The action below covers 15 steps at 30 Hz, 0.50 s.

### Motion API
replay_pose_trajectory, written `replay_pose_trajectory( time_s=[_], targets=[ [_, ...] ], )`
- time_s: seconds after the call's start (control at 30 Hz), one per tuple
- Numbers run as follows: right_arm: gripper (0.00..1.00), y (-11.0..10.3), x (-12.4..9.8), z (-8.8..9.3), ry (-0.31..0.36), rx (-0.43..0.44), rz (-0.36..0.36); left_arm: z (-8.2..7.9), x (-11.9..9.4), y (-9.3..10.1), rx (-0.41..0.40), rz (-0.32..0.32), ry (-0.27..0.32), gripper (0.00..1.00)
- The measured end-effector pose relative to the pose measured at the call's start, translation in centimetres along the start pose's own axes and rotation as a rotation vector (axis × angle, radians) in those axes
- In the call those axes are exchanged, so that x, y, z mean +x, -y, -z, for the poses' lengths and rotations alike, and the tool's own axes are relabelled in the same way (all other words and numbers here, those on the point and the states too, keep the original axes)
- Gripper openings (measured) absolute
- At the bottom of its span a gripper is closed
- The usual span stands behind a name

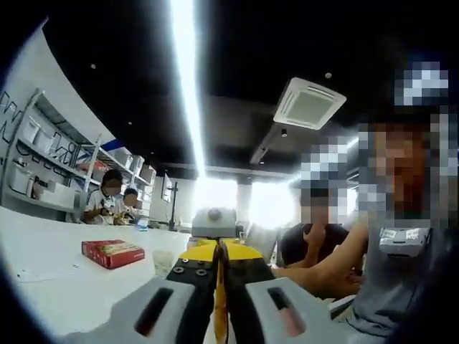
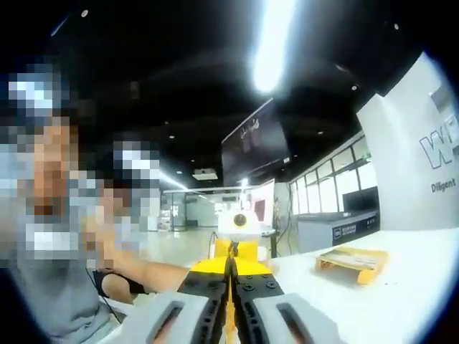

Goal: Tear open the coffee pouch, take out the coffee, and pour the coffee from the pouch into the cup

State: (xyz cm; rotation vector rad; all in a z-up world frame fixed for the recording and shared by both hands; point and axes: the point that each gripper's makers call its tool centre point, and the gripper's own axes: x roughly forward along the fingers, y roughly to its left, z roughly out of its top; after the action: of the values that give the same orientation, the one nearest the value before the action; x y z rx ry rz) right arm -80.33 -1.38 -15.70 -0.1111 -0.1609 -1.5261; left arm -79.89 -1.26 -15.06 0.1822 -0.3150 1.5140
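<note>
Yellow pouch edge [image 1: 220,301], thin and flat, sits pinched between the jaws of the left tool [image 1: 219,276], which we read as closed on it. In the right gripper view the right tool [image 2: 229,276] is closed the same way on a thin yellow strip, the pouch [image 2: 230,315] again by our guess. Each view has the other tool facing it just beyond its own tips, so we judge both grip the same pouch, held up off the white table [image 1: 50,251].

Step in hand looks like tearing it open. To do it well we'd keep both grips tight, close together at the top edge, and pull apart in opposite directions, pouch upright so nothing spills.

Red flat carton [image 1: 112,253] lies on the table to the left in the left gripper view, matte card. Small pale cup [image 1: 164,262] stands just right of it, near the tool. Yellow slatted tray-like thing [image 2: 353,262] lies on the table to the right in the right gripper view.
</note>
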Motion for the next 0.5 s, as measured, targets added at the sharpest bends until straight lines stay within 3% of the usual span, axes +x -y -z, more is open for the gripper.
replay_pose_trajectory(
  time_s=[0.17, 0.33, 0.5],
  targets=[
    [0.02, -0.2, 0.0, 0.1, -0.004, -0.003, 0.001, 0.0, 0.0, 0.0, 0.017, -0.008, -0.003, 0.04],
    [0.03, 0.2, -0.1, -0.4, 0.035, -0.005, 0.021, -0.5, 0.2, -0.3, 0.075, -0.060, 0.021, 0.03],
    [0.05, 0.9, -0.2, -0.9, 0.060, -0.027, 0.041, -0.9, 0.0, -0.8, 0.075, -0.069, 0.026, 0.03]
  ],
)
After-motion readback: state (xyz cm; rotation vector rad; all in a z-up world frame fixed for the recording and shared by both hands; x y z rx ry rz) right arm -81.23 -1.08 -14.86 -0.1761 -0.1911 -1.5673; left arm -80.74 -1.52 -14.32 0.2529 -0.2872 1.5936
